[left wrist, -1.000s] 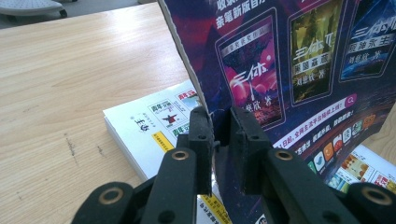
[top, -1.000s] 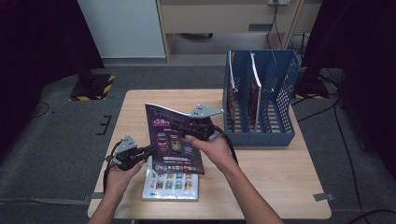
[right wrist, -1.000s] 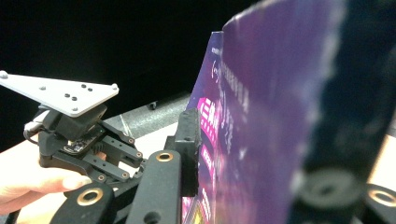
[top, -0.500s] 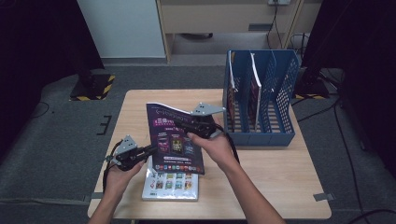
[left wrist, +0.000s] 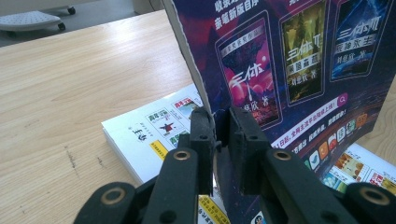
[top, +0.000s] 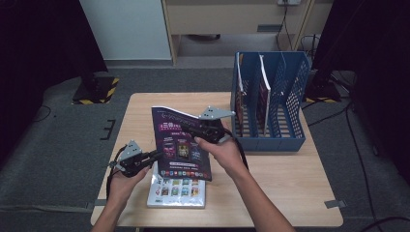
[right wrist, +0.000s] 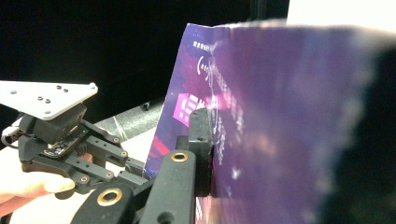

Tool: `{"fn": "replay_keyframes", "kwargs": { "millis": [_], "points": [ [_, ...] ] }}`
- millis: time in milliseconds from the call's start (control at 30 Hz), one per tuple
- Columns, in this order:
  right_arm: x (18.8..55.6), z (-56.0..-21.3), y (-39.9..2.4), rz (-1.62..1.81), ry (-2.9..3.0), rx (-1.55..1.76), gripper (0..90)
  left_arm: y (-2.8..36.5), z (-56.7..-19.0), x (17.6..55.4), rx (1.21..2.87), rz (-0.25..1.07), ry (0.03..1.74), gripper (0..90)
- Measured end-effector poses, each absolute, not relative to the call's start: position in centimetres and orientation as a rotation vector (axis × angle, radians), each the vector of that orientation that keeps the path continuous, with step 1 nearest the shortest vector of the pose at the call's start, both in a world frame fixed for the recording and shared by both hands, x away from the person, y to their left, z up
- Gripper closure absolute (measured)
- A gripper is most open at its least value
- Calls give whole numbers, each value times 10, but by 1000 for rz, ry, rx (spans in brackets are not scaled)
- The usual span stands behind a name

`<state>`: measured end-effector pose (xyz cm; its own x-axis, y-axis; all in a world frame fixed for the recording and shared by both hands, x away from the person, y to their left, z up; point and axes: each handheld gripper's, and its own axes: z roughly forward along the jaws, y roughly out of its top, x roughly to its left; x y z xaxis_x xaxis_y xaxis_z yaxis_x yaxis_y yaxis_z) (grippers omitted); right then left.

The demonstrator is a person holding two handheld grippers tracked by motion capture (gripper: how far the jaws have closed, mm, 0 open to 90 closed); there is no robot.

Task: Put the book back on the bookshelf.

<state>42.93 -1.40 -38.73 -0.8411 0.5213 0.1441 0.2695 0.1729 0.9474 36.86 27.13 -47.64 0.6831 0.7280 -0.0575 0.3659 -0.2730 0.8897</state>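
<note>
purple magazine (top: 181,142) held upright above the bench (top: 285,174) by both tongs.
the left tongs (top: 153,155) are clamped on the lower left corner of the cover and the right tongs (top: 196,129) on its right edge, so the magazine stands between the two hands with its long axis running from near to far. the blue file rack (top: 270,104) lies to the right, nearer the right hand; a white booklet (top: 176,191) lies flat beneath the magazine.
</note>
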Motion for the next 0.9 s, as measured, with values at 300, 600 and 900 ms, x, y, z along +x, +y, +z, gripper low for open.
{"fn": "replay_keyframes", "kwargs": {
  "millis": [300, 600, 900],
  "points": [
    [427, -380, -17, 1738, 2190, 743, 841, 270, -476, 368, 1838, 477, 883, 753],
    [427, -359, -23, 1744, 2120, 688, 840, 277, -485, 373, 1843, 493, 974, 487],
    [430, -352, -32, 1729, 2070, 715, 840, 283, -492, 378, 1885, 559, 1068, 234]
  ]
}}
